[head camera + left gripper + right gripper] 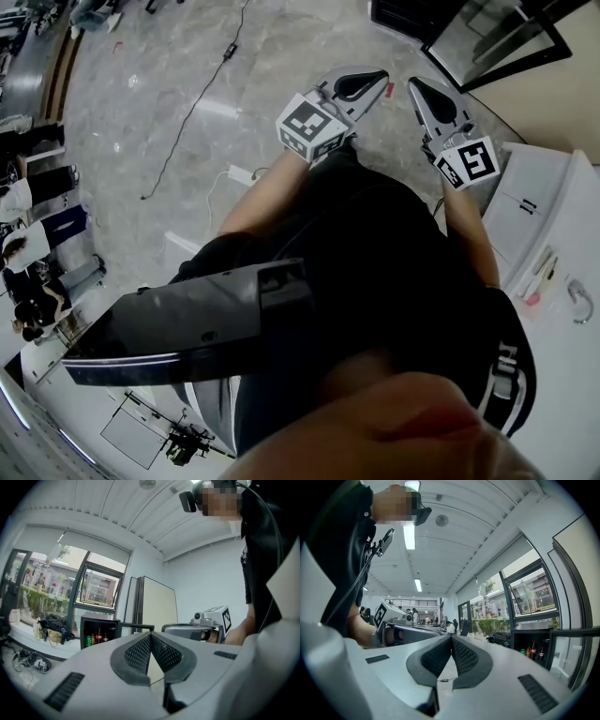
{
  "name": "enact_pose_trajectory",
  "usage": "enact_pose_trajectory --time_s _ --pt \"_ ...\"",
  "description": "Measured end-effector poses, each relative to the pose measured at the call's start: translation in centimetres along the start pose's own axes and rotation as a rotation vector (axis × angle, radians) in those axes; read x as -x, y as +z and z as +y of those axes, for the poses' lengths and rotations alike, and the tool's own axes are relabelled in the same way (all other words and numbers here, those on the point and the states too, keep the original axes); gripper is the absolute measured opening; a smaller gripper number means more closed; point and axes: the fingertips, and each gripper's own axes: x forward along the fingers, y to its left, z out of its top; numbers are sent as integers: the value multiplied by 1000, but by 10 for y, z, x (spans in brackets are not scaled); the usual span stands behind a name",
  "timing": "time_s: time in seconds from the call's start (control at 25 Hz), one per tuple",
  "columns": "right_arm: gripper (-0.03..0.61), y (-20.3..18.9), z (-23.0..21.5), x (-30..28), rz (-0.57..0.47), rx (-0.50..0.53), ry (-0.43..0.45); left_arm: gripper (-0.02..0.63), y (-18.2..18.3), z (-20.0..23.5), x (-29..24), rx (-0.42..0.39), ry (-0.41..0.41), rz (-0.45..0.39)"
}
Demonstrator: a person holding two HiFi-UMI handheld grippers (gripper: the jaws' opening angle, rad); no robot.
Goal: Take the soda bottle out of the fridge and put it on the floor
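- While the soda bottle [533,649] stands upright inside the small black fridge [96,620], neither gripper is anywhere near it; it is a dark bottle with a red band, on a shelf among a few other bottles and a green can [88,641].
- The fridge door [574,637], a glass pane in a black frame, hangs wide open, and the fridge itself sits on the floor under a big window [70,581].
- Beside the fridge leans a tall pale panel [157,604], and on the low sill to the other side lies a dark bag [54,625].
- The left gripper [150,635] has its jaws pressed fully together, the ribbed pads meeting tip to tip with nothing between them.
- The right gripper [451,639] is likewise closed all the way and holds nothing.
- Both grippers are held out side by side in front of the person's body, well apart from the fridge and pointing towards it, each with its marker cube facing up in the head view.
- Below them spreads a grey marble floor [169,103], with a thin black cable [202,89] trailing across it and a white power strip [242,174] near the person's left arm.
- A white table [553,281] stands at the person's right.
- Far down the hall, several people [450,626] can be seen, too small to make out.
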Motion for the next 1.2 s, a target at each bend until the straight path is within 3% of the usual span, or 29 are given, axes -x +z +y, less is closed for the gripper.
enact_pose_trajectory --time_s 0.32,0.72,1.2 --pt "12 6 -50 -68 11 20 -94 2 17 79 -15 -9 -96 -21" --pt "12 4 -82 -128 31 28 -184 0 32 151 -29 -25 -193 -32" --pt "13 -5 -125 -150 31 5 -214 2 32 193 -60 -15 -194 -13"
